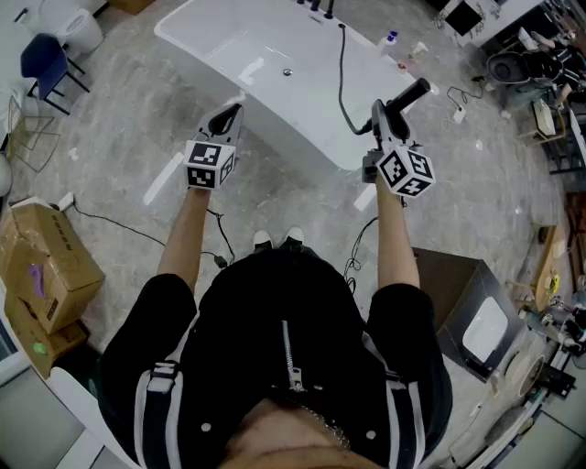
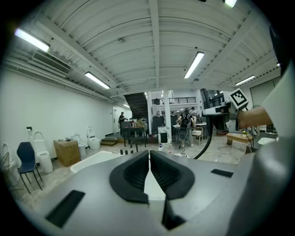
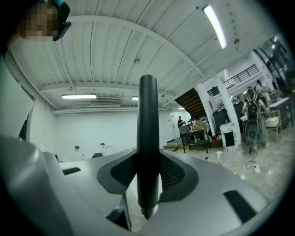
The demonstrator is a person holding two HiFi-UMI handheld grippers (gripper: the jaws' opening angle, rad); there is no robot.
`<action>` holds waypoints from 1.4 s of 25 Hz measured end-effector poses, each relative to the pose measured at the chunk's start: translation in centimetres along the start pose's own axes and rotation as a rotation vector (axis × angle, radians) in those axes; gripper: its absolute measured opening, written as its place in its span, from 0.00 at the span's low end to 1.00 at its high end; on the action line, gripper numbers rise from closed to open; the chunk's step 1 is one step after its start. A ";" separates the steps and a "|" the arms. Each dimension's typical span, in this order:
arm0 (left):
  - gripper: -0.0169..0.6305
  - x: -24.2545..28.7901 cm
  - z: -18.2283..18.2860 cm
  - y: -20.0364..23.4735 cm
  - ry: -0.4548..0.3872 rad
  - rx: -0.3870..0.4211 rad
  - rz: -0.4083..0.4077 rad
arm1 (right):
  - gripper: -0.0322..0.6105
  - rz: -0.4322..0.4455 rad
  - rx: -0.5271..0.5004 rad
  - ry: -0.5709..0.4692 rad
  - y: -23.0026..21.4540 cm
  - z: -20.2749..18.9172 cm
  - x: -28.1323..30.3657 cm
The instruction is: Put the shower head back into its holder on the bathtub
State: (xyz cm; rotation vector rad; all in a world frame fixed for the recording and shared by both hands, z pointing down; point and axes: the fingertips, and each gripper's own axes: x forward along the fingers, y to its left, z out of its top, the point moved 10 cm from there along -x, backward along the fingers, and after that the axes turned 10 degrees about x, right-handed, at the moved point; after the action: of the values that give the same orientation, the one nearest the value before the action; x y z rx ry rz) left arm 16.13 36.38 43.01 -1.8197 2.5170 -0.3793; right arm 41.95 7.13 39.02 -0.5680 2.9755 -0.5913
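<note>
Forearms reach forward and a little apart from a black zip-front jacket with white stripes (image 1: 288, 366), with brown cardboard boxes (image 1: 41, 266) on the grey stone-look floor (image 1: 137, 137) to the person's left. Each hand carries a grey two-jaw gripper topped by a cube of black-and-white square markers. The left gripper (image 1: 229, 114) is held close to level, nose tipped slightly down, above the floor just short of the near side of the tub. In its own view its black ribbed pads (image 2: 133, 175) meet tip to tip with nothing between them. The right gripper (image 1: 381, 112) is held level, a little further right, by the tub's near right corner. Its jaws stand wide and press from both sides on the slim black rod-shaped shower head (image 3: 148, 138). The rod stands upright through the middle of the jaws in that gripper's view, with its narrow lower end just below the pads. In the head view the free end of the rod slants up and to the right of the gripper, over the tub's edge. A thin black hose (image 1: 342, 78) runs from beside that gripper across the rim of the long white glossy bathtub (image 1: 220, 41) towards its far end. There, small dark fittings (image 1: 316, 7) stand on the rim, well apart from the held rod; which of them is the holder cannot be told. Beyond the tub's left end are a dark blue chair (image 1: 41, 57) and a white toilet (image 1: 73, 23).
</note>
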 end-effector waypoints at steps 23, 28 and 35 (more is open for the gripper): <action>0.44 -0.2 -1.7 0.9 -0.011 -0.058 -0.014 | 0.25 -0.048 -0.034 -0.026 1.5 1.6 -0.6; 0.44 -0.6 -2.6 2.0 -0.011 -0.055 -0.027 | 0.25 -0.047 -0.035 -0.027 1.9 1.0 -0.1; 0.44 -1.3 -4.1 3.0 0.008 -0.061 -0.048 | 0.25 -0.050 -0.003 -0.036 2.8 -0.2 0.0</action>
State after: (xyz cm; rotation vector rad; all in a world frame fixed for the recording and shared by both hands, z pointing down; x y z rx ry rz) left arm 13.18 39.27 46.20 -1.9074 2.5212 -0.3152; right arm 40.98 9.64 38.12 -0.6477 2.9375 -0.5738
